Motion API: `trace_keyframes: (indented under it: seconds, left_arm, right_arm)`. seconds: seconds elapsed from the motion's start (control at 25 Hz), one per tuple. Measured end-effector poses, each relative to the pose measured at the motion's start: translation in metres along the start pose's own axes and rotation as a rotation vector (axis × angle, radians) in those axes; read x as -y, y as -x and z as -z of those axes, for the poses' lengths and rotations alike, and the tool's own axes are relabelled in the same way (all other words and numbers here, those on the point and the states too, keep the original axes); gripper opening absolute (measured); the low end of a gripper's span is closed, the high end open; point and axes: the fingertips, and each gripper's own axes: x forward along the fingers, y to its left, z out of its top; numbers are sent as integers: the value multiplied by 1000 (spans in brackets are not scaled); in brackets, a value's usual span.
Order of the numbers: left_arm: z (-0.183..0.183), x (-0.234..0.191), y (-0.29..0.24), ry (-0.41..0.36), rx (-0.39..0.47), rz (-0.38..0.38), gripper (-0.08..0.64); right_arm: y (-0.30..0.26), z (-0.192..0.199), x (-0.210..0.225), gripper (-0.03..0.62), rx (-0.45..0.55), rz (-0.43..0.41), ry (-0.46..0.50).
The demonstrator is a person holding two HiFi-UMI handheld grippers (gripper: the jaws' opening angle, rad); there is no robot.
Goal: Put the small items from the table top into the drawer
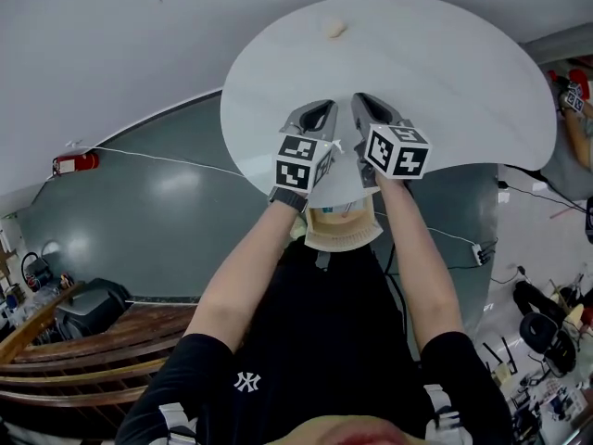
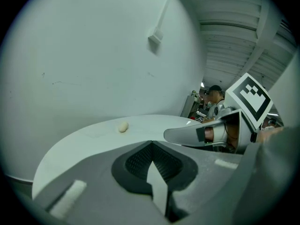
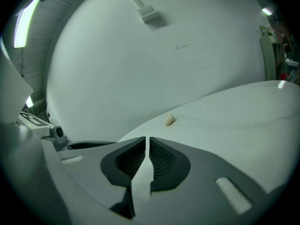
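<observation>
Head view: small pale lump (image 1: 335,29) lies near the far edge of the round table (image 1: 463,82), well ahead of the closed left gripper (image 1: 324,109) and the slightly parted, empty right gripper (image 1: 366,100).

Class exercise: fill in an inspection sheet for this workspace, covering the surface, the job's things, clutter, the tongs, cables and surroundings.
Surface: round white table, plain top.
Job's things: one small pale lump near the table's far edge; drawer open under the near edge, contents hard to make out.
Clutter: nothing seen on the table.
Tongs: left tongs shut and empty; right tongs slightly apart, nothing between them; both above the table's near part.
Cables: white cable across the floor at left; power strip on the floor at right.
Surroundings: red fire extinguisher and wooden steps at left.
</observation>
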Motion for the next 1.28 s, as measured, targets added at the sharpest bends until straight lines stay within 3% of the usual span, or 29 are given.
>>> trace_keyframes:
  seconds: [0.48, 1.28]
  left_arm:
    - [-15, -50, -52, 58, 8, -82, 0]
    - [-35, -118, -121, 131, 29, -152, 0]
  right_arm:
    - [-78, -21, 21, 78, -35, -49, -44]
    - [-191, -40, 79, 147, -92, 36, -183]
